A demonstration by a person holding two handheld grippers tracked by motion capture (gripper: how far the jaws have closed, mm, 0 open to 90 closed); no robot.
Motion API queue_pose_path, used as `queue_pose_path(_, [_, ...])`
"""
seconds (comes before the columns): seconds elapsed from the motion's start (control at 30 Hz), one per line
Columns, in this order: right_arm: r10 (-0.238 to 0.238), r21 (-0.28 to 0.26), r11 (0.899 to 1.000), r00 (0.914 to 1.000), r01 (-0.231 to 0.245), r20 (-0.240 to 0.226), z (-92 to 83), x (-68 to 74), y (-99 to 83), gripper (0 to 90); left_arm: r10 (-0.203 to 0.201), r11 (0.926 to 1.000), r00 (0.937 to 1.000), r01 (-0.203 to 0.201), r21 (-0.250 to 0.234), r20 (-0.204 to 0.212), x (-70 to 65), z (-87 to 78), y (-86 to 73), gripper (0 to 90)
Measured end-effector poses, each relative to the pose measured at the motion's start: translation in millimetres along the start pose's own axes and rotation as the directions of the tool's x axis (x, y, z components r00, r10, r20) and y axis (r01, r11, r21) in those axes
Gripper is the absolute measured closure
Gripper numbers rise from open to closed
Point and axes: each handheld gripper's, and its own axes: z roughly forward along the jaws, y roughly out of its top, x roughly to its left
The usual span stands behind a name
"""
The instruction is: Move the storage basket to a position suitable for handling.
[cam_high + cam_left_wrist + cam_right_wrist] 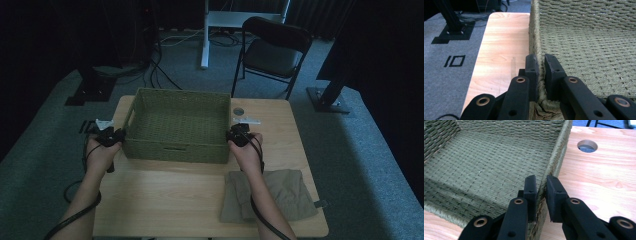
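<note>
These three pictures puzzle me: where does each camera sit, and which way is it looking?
High view: above the person's side, looking forward and down at the table, basket, folded cloth; forearms and both hands show.
Left gripper view: rides the left gripper, looking along its jaws, which clamp the basket's side wall.
Right gripper view: rides the right gripper, its jaws on the opposite wall.
Shared: all three see the woven basket and wooden table.

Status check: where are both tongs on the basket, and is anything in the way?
Left tongs shut on basket left rim. Right tongs shut on right rim. Basket empty. Folded cloth on table near the right forearm, apart from basket.
</note>
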Motion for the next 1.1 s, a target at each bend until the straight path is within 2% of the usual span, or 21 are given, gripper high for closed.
queue_pose_path(0.07, [-0.001, -0.003, 1.0, 1.0, 0.001, 0.005, -1.6, -1.5, -1.6, 79.8, 0.015, 0.9999, 0.9999, -0.015, 0.001, 0.0, -2.5, -2.6, -1.5, 82.7])
queue_pose_path(0.43, [0.035, -0.002, 0.999, 0.9991, -0.035, -0.022, -10.8, -13.1, -8.4, 80.0, 0.013, 0.9999, 0.9997, -0.013, 0.006, 0.02, -11.9, -11.0, -7.8, 82.2])
queue_pose_path(0.57, [0.026, 0.009, 1.0, 0.9995, -0.026, -0.017, -15.1, -15.2, -10.0, 80.0, 0.013, 0.9998, 0.9995, -0.013, 0.012, 0.027, -16.1, -14.6, -10.1, 82.0])
queue_pose_path(0.73, [0.05, 0.017, 0.999, 0.9984, -0.05, -0.027, -17.4, -18.9, -11.1, 80.1, 0.011, 0.9997, 0.999, -0.012, 0.021, 0.044, -16.2, -16.0, -10.1, 81.4])
queue_pose_path(0.8, [0.046, 0.02, 0.999, 0.9986, -0.045, -0.025, -17.8, -19.0, -11.0, 79.9, 0.029, 0.9989, 0.9981, -0.031, 0.034, 0.054, -15.1, -15.6, -7.5, 80.7])
queue_pose_path(0.83, [0.051, 0.02, 0.999, 0.9983, -0.05, -0.03, -17.6, -19.6, -10.6, 79.1, 0.006, 0.9994, 0.9965, -0.009, 0.033, 0.083, -13.0, -14.6, -5.1, 78.1])
queue_pose_path(0.87, [0.058, 0.014, 0.998, 0.9977, -0.057, -0.035, -16.9, -20.8, -9.9, 74.2, -0.014, 0.9997, 0.9946, 0.011, 0.023, 0.103, -11.8, -13.3, -1.7, 70.3])
queue_pose_path(0.9, [0.082, -0.008, 0.997, 0.9961, -0.082, -0.034, -15.3, -22.3, -8.5, 66.6, -0.009, 0.9999, 0.994, 0.008, 0.013, 0.109, -10.2, -11.5, 2.1, 63.3])
queue_pose_path(0.97, [0.135, -0.047, 0.989, 0.9902, -0.137, -0.035, -11.0, -27.4, -3.5, 57.3, 0.028, 0.9996, 0.9938, -0.029, 0.002, 0.108, -7.8, -5.0, 8.8, 52.0])
queue_pose_path(1.0, [0.144, -0.068, 0.987, 0.9892, -0.146, -0.025, -8.1, -29.4, -1.0, 54.8, 0.023, 0.9997, 0.9929, -0.024, 0.01, 0.117, -6.5, -0.6, 11.4, 51.6])
queue_pose_path(1.07, [0.133, -0.079, 0.988, 0.9912, -0.133, -0.007, -1.3, -30.5, 3.2, 48.0, 0.025, 0.9994, 0.9943, -0.027, 0.022, 0.103, -4.6, 9.2, 14.7, 42.7])
queue_pose_path(1.1, [0.129, -0.075, 0.989, 0.9917, -0.128, 0.0, 2.7, -30.1, 4.5, 44.9, -0.006, 0.9973, 0.9931, -0.003, 0.073, 0.117, -2.4, 12.2, 18.0, 42.3])
